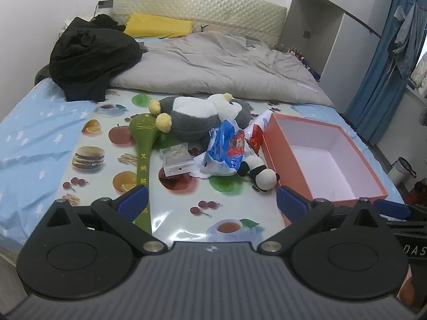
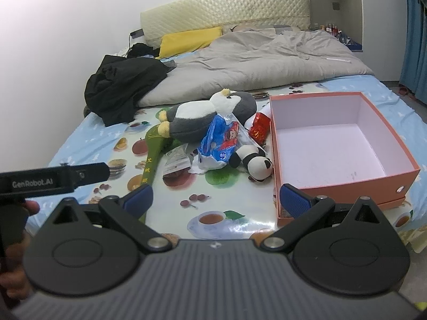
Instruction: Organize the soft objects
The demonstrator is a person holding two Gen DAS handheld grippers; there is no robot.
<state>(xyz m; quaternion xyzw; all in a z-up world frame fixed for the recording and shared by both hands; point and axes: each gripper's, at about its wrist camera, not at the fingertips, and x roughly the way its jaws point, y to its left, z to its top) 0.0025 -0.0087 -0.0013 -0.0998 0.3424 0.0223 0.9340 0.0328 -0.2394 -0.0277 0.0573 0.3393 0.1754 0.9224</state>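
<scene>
Lying beside a rigid orange box, fuzzy panda plush.

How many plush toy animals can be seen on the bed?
2. The grey and white plush penguin lies at the back of the pile, partly on the green massage stick. The small plush panda lies beside the orange box. Others may be hidden under the packets.

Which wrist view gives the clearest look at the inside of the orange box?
The right wrist view: the orange box faces the camera, showing its whole pale floor, empty. The left wrist view has the orange box at an angle, its near corner hidden behind the tongs.
</scene>
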